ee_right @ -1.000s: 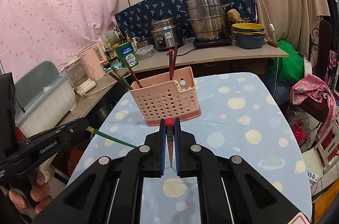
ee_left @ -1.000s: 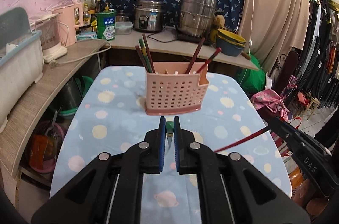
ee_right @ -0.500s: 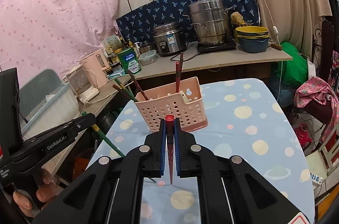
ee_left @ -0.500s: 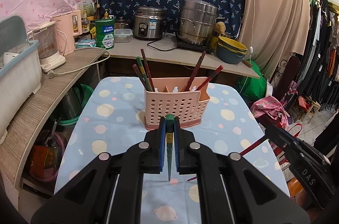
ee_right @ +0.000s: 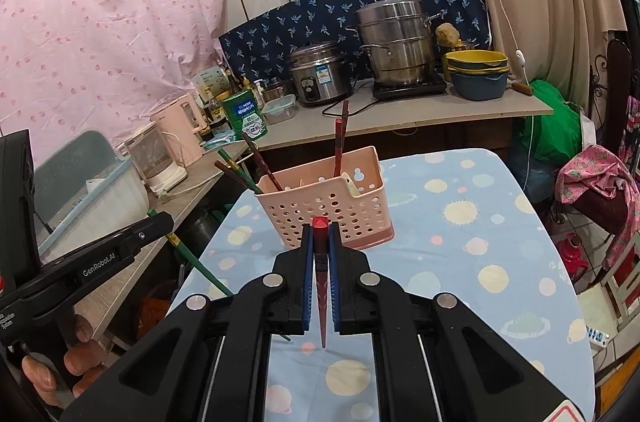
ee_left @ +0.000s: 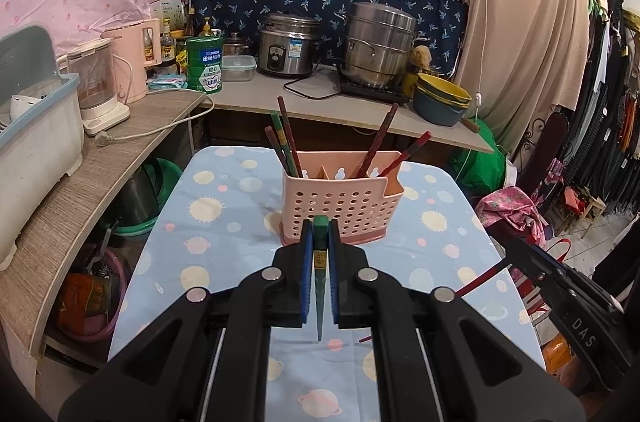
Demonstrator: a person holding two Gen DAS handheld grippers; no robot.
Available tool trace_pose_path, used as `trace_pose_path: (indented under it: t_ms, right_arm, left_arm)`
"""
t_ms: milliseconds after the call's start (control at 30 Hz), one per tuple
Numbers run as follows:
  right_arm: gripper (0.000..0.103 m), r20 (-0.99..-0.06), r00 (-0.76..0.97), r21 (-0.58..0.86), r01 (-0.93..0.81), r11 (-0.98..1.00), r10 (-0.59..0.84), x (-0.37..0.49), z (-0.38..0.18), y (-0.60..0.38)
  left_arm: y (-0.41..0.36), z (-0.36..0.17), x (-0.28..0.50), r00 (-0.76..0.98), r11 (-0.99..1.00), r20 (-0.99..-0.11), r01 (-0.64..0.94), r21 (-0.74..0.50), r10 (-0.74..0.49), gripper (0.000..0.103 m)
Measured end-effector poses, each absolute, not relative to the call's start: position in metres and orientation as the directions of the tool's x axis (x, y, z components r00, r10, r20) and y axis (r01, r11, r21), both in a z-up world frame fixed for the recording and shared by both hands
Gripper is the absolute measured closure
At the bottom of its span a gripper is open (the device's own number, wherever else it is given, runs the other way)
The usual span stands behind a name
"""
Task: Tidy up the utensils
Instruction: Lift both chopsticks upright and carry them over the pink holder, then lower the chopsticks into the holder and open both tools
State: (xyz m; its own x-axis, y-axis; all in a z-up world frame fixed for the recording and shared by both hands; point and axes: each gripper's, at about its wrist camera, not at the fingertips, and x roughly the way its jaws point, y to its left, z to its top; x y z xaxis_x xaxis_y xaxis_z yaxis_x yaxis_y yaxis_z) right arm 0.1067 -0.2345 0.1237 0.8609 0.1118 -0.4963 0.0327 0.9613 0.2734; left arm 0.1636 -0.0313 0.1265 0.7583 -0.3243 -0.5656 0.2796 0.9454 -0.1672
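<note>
Both grippers are rising since earlier | you are clamping green chopstick (ee_left: 319, 276) in left gripper (ee_left: 319, 242), red chopstick (ee_right: 320, 276) in right gripper (ee_right: 320, 242) | pink caddy (ee_left: 340, 206) standing ahead on table (ee_left: 224, 218) | risk: tips are snagging rim, tipping caddy.

A pink perforated caddy (ee_left: 340, 200) stands upright on the bench, with dark red and green chopsticks (ee_left: 285, 146) leaning out of its left compartment and two red ones (ee_left: 378, 142) out of its right. A green chopstick (ee_left: 319, 274) is pinched between the left jaws, thick end toward the caddy. A red chopstick (ee_right: 320, 278) sits likewise in the right jaws.
</note>
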Motion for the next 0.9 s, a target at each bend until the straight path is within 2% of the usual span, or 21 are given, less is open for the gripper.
trace_pose_path:
  t_ms: [200,633,800,900]
  right_arm:
    - [0.096,-0.467,0.878,0.261,0.02,0.965,0.108,0.119,0.143,-0.237]
    - [0.096,-0.317,0.944,0.301,0.007,0.954,0.093,0.194,0.233,-0.264]
    - [0.096,-0.314,0.946,0.306,0.017,0.952,0.083,0.232,0.236,-0.266]
    - [0.096,-0.343,0.936,0.288,0.021,0.957,0.082,0.253,0.225,-0.263]
  left_arm:
    - [-0.033,0.146,0.172,0.766,0.941,-0.546,0.294,-0.17,-0.338,0.096]
    - [-0.032,0.257,0.225,0.865,0.94,-0.369,0.304,-0.157,-0.341,0.096]
    - [-0.042,0.266,0.259,0.88,0.943,-0.339,0.295,-0.154,-0.331,0.096]
    - [-0.052,0.257,0.278,0.882,0.95,-0.354,0.284,-0.132,-0.312,0.096]
